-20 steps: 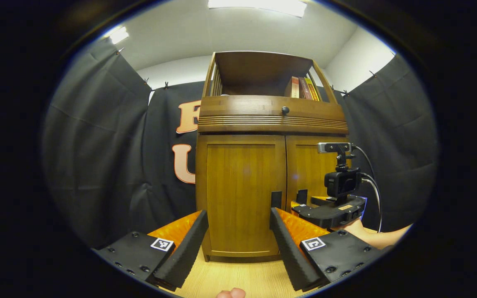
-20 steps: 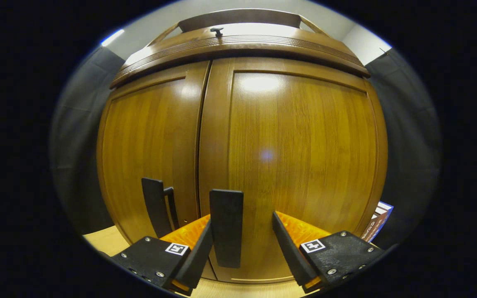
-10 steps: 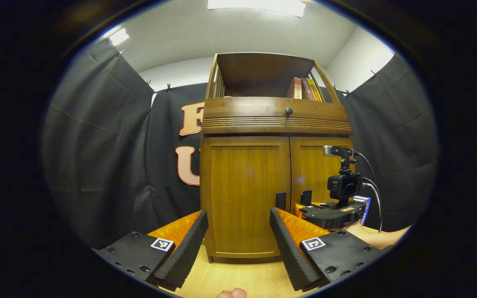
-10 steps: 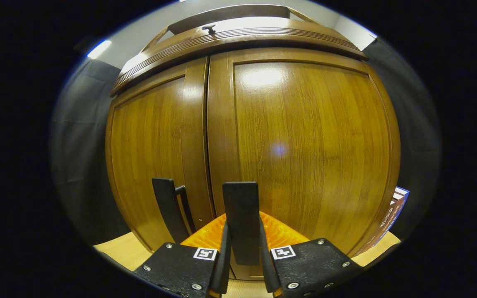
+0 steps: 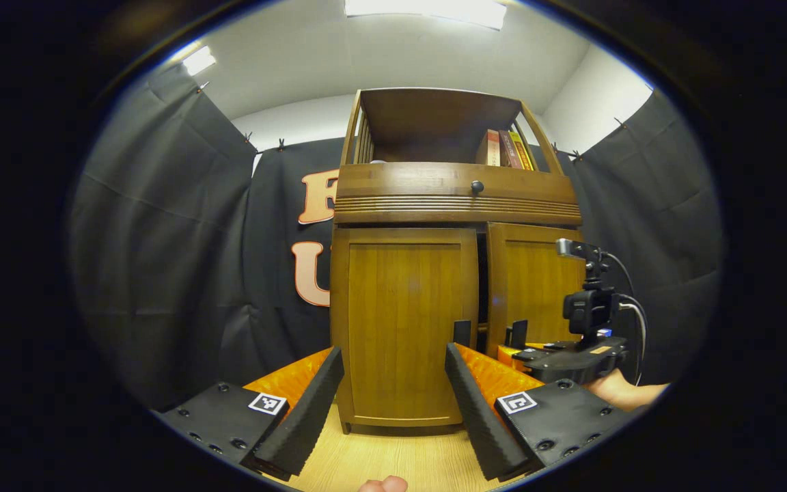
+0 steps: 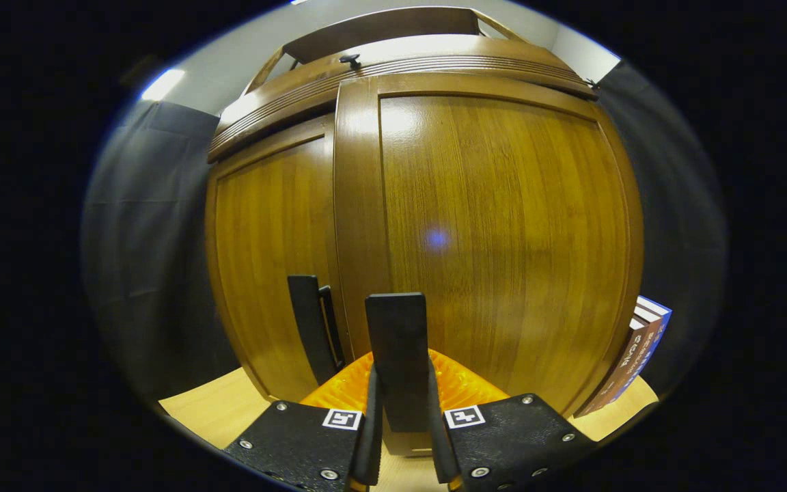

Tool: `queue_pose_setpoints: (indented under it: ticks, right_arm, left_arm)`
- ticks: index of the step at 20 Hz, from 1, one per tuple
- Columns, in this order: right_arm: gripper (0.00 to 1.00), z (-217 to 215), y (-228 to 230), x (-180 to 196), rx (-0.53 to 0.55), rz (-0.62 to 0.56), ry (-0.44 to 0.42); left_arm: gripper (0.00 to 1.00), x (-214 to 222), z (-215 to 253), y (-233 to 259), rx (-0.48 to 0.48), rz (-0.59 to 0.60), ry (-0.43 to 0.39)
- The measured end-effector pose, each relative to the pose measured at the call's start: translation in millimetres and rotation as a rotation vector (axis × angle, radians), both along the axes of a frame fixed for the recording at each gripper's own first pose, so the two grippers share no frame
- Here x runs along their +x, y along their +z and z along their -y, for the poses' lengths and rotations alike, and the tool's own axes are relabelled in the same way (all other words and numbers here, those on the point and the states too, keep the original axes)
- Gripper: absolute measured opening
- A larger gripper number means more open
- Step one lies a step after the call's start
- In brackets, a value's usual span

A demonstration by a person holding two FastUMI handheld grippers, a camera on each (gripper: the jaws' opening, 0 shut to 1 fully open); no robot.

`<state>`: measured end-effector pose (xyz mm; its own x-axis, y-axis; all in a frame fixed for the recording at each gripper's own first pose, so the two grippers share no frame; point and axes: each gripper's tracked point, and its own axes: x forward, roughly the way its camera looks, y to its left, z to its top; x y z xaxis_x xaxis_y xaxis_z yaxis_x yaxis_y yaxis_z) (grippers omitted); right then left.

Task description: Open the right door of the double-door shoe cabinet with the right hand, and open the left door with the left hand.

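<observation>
The wooden shoe cabinet (image 5: 455, 198) stands straight ahead in the left gripper view. Its left door (image 5: 400, 321) is closed, with a dark upright handle (image 5: 462, 333) at its inner edge. The right door (image 5: 537, 287) stands slightly ajar, with a dark gap beside it. My left gripper (image 5: 392, 355) is open, short of the left door and holding nothing. In the right gripper view my right gripper (image 6: 400, 383) is shut on the right door's handle (image 6: 397, 342), in front of the right door (image 6: 503, 225). The left door's handle (image 6: 308, 328) stands just left of it. The right gripper (image 5: 557, 355) and the hand (image 5: 622, 391) holding it also appear in the left gripper view.
Books (image 5: 506, 147) stand on the cabinet's open top shelf, above a drawer with a round knob (image 5: 477, 186). More books (image 6: 639, 348) lean beside the cabinet's right side. Black cloth hangs on both sides. The cabinet stands on a pale wooden surface (image 5: 393, 458).
My right gripper went from open to shut on the right door's handle, then drew that door slightly ajar. The left gripper has stayed open and nearly still.
</observation>
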<state>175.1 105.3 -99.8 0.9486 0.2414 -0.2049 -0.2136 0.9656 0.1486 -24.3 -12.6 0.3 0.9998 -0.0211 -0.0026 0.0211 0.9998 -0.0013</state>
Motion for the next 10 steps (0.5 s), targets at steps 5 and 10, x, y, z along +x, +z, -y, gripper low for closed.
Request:
queue_pose_setpoints:
  ticks: [5,10]
  right_arm:
    - [0.3,19,5,-39,0.011,0.009,0.015]
    - [0.3,40,11,-69,0.012,0.008,0.015]
  left_arm:
    - [0.98,-3,2,-7,0.023,-0.014,0.0]
    - [0.95,1,15,-6,0.009,-0.008,-0.026]
